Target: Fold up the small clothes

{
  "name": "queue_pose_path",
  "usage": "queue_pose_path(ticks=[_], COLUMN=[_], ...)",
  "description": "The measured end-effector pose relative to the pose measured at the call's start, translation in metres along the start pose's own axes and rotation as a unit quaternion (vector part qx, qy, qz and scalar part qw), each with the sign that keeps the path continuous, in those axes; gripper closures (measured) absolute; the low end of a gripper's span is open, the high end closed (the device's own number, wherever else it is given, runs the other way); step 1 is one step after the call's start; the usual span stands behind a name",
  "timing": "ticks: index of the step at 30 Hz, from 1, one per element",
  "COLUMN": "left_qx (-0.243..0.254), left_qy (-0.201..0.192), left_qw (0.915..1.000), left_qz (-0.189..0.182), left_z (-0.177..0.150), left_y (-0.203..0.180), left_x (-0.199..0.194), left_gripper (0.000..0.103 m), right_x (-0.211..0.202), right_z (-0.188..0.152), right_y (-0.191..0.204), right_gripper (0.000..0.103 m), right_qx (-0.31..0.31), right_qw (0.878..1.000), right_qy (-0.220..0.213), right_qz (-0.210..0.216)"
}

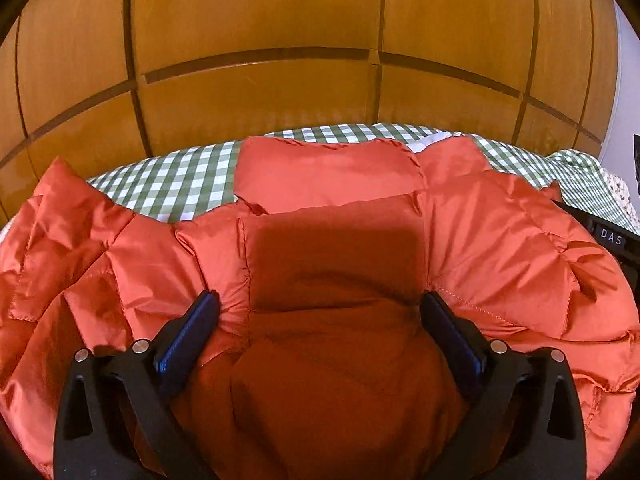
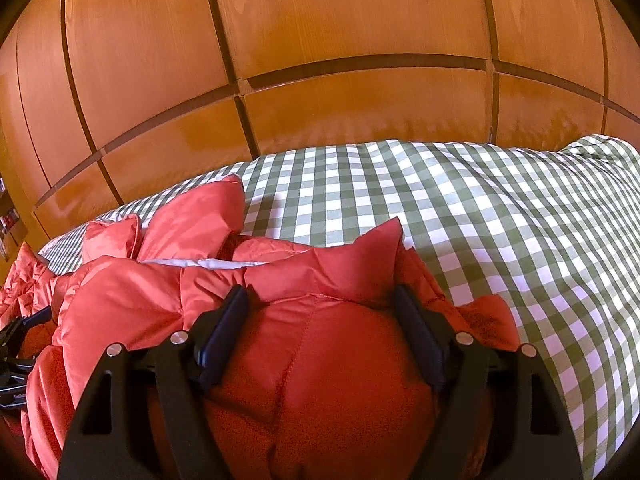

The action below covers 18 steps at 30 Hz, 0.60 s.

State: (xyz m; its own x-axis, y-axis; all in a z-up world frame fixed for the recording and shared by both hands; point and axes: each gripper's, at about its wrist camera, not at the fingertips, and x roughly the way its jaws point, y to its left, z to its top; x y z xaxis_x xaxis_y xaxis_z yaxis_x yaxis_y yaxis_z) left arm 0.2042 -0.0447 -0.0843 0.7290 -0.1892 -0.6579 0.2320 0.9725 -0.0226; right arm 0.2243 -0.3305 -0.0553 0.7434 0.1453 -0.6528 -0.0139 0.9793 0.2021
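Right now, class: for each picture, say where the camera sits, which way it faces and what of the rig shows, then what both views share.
Left wrist: sits on the left tongs, faces forward over the orange puffer jacket toward the wooden wardrobe; both its fingers show, spread wide.
Right wrist: sits on the right tongs, same heading; both fingers show, spread, padding bulging between.
Shared: jacket, green checked bedcover, wardrobe.
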Motion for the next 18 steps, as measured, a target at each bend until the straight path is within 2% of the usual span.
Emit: queue_pose_path(ticks=[3, 5, 6, 7, 10, 13, 16, 18], left_qx=[-0.001, 0.003, 0.008, 0.012, 0.009, 0.006, 0.024, 0.029], left_qy=[0.005, 0.015, 0.022, 0.023, 0.003, -0.018, 0.014, 0.033], left_qw=[1.0, 0.9998, 0.9996, 0.9994, 0.999, 0.9976, 0.9949, 0.9943], left_qz=[0.004, 0.014, 0.019, 0.024, 0.043, 0.066, 0.096, 0.097], left_z=[0.0, 0.004, 0.005, 0.005, 0.004, 0.005, 0.012, 0.018], left_y=[-0.002, -0.003, -0.005, -0.004, 0.004, 0.014, 0.02, 0.024], left_x=[-0.007, -0.013, -0.018, -0.026, -0.047, -0.057, -0.034, -0.017], left_gripper=[0.003, 0.003, 0.003, 0.003, 0.003, 0.003, 0.003, 0.003], right_x=[-0.001, -0.006, -0.013, -0.022, -0.048, -0.055, -0.035, -0.018], right_z=[0.001, 0.005, 0.006, 0.005, -0.003, -0.011, -0.007, -0.001], right_y=[0.002, 0.005, 0.007, 0.008, 0.01, 0.012, 0.024, 0.031], right_gripper=[0.025, 0.014, 0.004, 0.002, 0.002, 0.002, 0.002, 0.002], right_qx=[-0.005, -0.013, -0.017, -0.018, -0.014, -0.013, -0.039, -0.056], right_qw=[1.0, 1.0, 0.999, 0.999, 0.999, 0.999, 0.996, 0.992], right_qy=[0.003, 0.018, 0.023, 0.017, -0.005, -0.005, 0.012, 0.033], right_qz=[-0.003, -0.01, -0.019, -0.031, -0.048, -0.048, -0.084, -0.111])
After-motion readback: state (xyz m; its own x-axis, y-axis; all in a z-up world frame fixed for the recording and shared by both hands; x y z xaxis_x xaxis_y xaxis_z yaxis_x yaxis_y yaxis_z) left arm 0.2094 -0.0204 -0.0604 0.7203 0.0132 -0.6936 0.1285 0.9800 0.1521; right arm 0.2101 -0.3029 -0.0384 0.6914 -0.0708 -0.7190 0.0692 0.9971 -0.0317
